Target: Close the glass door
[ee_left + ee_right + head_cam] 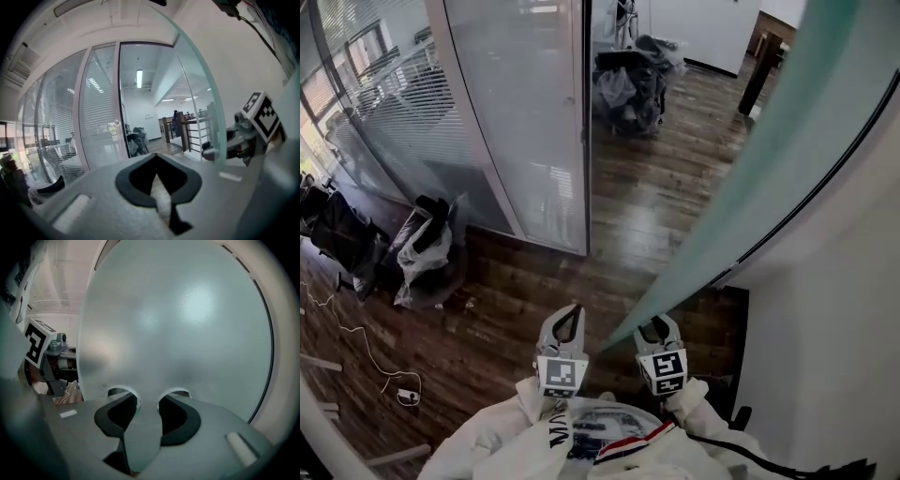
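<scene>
The frosted glass door [787, 159] slants from the upper right down to its free edge near my grippers. In the right gripper view the pane [178, 324] fills most of the picture. My right gripper [657, 326] is shut on the door's edge, one jaw on each face of the glass [147, 401]. My left gripper [569, 314] hovers just left of the door edge, apart from it, its jaws shut with nothing between them [156, 157]. The left gripper view also shows the door's curved edge [199, 93] and the right gripper [213, 151] clamped on it.
A fixed frosted glass partition [525, 122] with its metal post [584, 131] stands ahead across the wooden floor [647, 206]. Bags [427, 244] lie at its foot on the left, a covered pile [633, 80] beyond the opening, a cable [370, 352] at lower left. A white wall [844, 319] is on the right.
</scene>
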